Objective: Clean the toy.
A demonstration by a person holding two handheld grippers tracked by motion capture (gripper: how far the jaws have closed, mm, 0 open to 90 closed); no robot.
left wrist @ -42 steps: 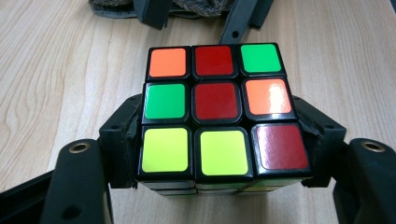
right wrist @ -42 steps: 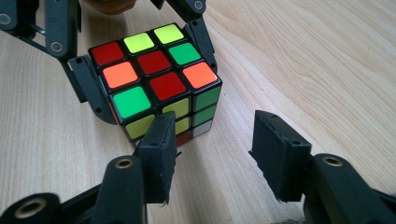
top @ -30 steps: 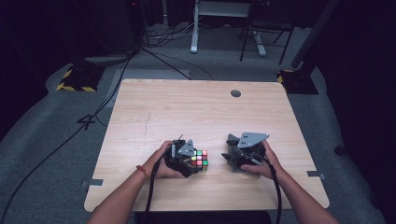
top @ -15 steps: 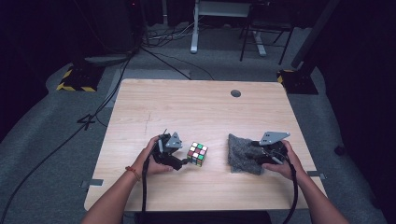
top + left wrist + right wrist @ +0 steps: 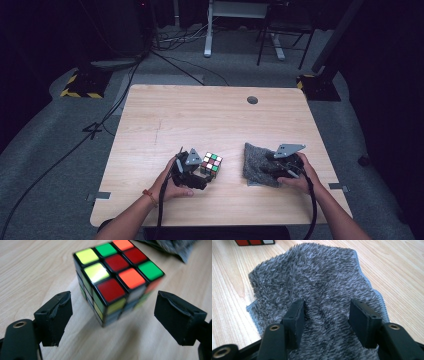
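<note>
A: So, left gripper first. Its jaws have just been opening and now stand released on either side of the cube, pads clear of its faces. A second ago that gripper had the cube clamped up against the other gripper; now the cube sits on the table by itself.

B: And the right?

A: The right gripper has swung away from the cube and come down onto the grey cloth. Its jaws are parted and its fingertips dig into the pile with a hump of nap between them. I can't tell whether that counts as a pinch or just resting.

B: Meaning?

A: Looks like a wipe pass just ended: cube parked, cloth laid flat. I reckon next is a re-grip or a turn to a new face.

B: Room?

A: The near table edge is close behind both hands. The cloth lies near the cube on its right, not touching. Beyond the cube there is bare wood all the way to the cable hole near the far edge, with wide margins on either side.
</note>
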